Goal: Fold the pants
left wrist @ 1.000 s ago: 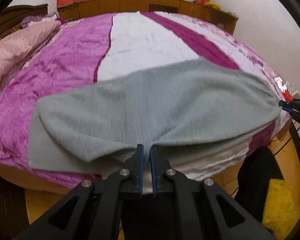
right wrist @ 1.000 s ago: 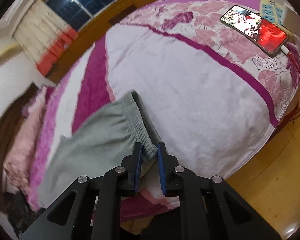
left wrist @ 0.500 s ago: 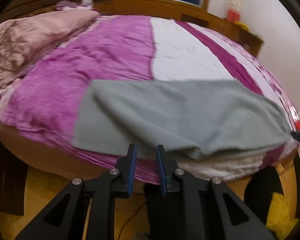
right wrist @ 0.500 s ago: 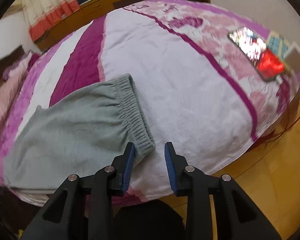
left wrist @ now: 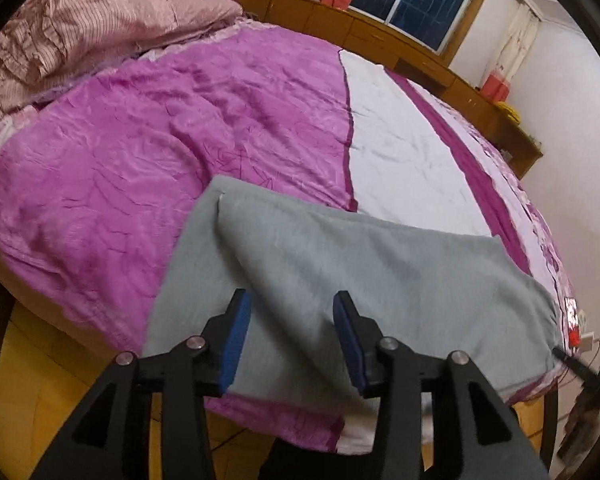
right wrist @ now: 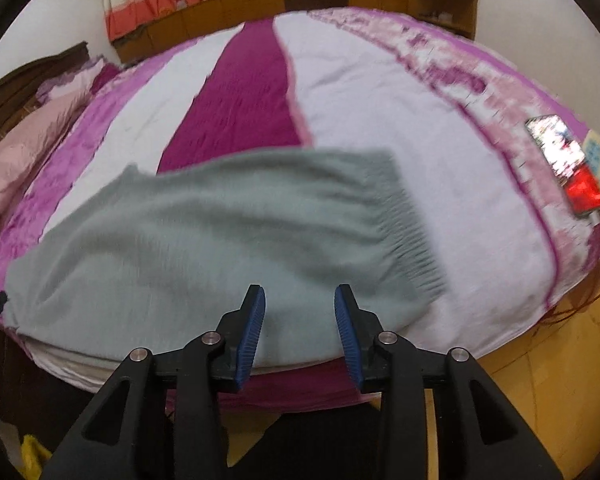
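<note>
Grey pants [left wrist: 380,280] lie along the near edge of the bed, folded lengthwise with one leg over the other. In the left wrist view the leg ends are at the left, the lower layer sticking out. My left gripper [left wrist: 292,340] is open and empty just above the near edge of the legs. In the right wrist view the pants [right wrist: 220,240] show their elastic waistband [right wrist: 408,232] at the right. My right gripper [right wrist: 300,328] is open and empty over the pants' near edge, left of the waistband.
The bed has a purple, white and magenta striped cover [left wrist: 180,120]. Pink pillows [left wrist: 80,28] lie at the head. A lit phone [right wrist: 568,168] with a cable lies near the bed's right edge. Wooden cabinets [left wrist: 420,52] line the far wall. The wooden floor [right wrist: 560,360] lies below.
Both grippers have let go of the pants and opened wide. The left one moved left toward the leg ends; the right one drew back and swung left of the waistband.
</note>
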`<state>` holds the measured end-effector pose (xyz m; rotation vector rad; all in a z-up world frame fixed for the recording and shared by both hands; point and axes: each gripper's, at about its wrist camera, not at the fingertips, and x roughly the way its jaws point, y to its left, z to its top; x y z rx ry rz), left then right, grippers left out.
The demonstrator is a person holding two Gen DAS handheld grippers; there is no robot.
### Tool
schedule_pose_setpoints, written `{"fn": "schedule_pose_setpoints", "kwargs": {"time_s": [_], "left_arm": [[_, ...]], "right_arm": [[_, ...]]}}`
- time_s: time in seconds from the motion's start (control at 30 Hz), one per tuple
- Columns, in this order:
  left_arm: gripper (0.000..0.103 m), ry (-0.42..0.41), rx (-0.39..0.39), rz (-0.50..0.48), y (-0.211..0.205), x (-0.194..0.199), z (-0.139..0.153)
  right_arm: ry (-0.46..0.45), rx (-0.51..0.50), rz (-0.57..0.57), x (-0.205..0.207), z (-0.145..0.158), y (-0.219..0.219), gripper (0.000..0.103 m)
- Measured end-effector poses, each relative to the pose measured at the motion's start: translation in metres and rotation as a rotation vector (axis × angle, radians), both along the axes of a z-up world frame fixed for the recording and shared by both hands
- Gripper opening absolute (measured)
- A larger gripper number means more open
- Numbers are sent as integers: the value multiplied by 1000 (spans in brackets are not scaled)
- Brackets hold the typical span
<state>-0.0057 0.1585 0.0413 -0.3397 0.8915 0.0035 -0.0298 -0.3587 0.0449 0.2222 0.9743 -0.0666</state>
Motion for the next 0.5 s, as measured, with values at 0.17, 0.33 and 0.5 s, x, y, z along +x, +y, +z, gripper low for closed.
{"fn": "schedule_pose_setpoints", "kwargs": {"time_s": [0.17,0.33,0.5], "left_arm": [[11,-54,7,-12,-14,13,12],[23,-58,-16,-92,-45,36,23],[30,-37,37,-195,-78,44,27]], "right_arm": [[44,-28,21,0,-29,17,30],[44,-55,23,-1,-30,21,30],[34,-45,24,-3,-33,20,31]]}}
